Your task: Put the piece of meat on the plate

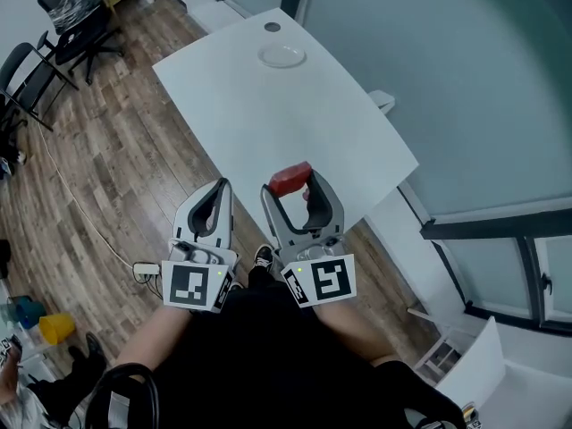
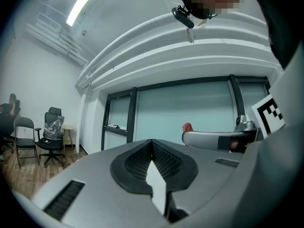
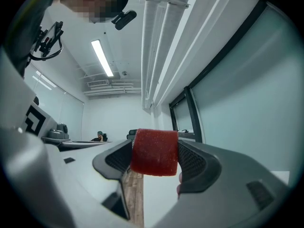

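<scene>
A red, block-shaped piece of meat (image 1: 290, 179) sits clamped between the jaws of my right gripper (image 1: 292, 182), held in the air over the near edge of the white table (image 1: 295, 119). In the right gripper view the meat (image 3: 154, 152) fills the gap between the two black pads. My left gripper (image 1: 220, 191) hangs beside it on the left, shut with nothing in it; its pads meet at their tips (image 2: 152, 144). A white plate (image 1: 282, 56) lies at the far end of the table, well away from both grippers.
A small dark round object (image 1: 272, 27) rests beyond the plate near the table's far corner. Black chairs (image 1: 67, 25) stand on the wood floor at the upper left. A glass wall (image 1: 447, 88) runs along the table's right side. A cable (image 1: 80, 213) trails across the floor.
</scene>
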